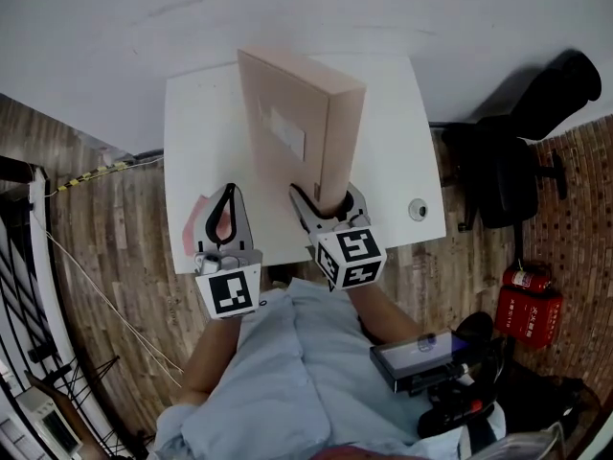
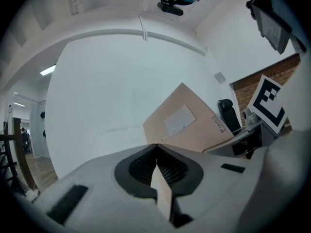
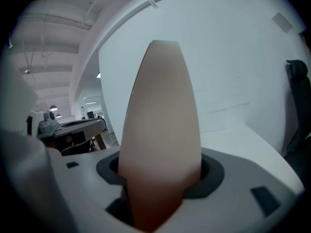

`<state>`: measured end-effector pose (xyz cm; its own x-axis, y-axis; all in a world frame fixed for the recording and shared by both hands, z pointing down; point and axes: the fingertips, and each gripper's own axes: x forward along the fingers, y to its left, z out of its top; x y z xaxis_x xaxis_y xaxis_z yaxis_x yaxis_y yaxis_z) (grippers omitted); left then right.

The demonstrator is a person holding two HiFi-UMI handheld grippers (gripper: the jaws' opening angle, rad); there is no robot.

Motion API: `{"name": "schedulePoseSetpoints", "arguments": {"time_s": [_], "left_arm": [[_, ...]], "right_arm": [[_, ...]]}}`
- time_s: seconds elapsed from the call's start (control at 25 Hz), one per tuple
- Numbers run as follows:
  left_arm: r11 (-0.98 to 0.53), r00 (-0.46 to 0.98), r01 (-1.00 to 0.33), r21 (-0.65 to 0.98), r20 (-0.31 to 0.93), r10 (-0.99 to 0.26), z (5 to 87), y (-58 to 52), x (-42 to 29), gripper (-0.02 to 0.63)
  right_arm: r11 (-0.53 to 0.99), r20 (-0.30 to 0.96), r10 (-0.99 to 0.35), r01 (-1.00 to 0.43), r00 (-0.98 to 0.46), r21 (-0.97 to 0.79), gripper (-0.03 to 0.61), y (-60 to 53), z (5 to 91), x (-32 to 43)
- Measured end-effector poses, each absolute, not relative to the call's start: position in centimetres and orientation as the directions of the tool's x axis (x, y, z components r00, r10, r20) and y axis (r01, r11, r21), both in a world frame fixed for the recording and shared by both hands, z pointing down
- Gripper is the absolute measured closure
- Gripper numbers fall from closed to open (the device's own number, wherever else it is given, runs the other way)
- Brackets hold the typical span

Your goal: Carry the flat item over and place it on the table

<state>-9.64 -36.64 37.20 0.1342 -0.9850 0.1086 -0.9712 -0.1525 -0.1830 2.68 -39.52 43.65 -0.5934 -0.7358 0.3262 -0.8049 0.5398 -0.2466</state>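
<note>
Though upright, box [image 1: 297, 123] between right tongs [image 1: 326, 195].

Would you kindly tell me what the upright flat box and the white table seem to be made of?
Flat box: probably cardboard, matte pinkish-tan, with sharp folded edges and a stuck-on white label. Table: smooth plain white top, perhaps laminate or painted board; no grain shows.

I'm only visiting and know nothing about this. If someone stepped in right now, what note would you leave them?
Right gripper: shut on the near edge of the flat cardboard box.
Left gripper: shut on a thin pinkish sheet.
Box: up on edge over the white table, not lying flat.
Done: box brought over the table.
Left: lay it flat, open the right jaws, draw back.
</note>
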Motion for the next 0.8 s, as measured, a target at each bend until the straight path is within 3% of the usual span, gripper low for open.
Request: {"name": "schedulePoseSetpoints", "arguments": {"time_s": [0.8], "left_arm": [[-0.086,0.054,-0.986,-0.145,0.217,-0.975,41.5,-42.2,-10.1,0.604]], "right_arm": [[0.48,0.441,-0.441,-0.62,-0.782,-0.621,0.293,-44.4,49.4,0.9]]}}
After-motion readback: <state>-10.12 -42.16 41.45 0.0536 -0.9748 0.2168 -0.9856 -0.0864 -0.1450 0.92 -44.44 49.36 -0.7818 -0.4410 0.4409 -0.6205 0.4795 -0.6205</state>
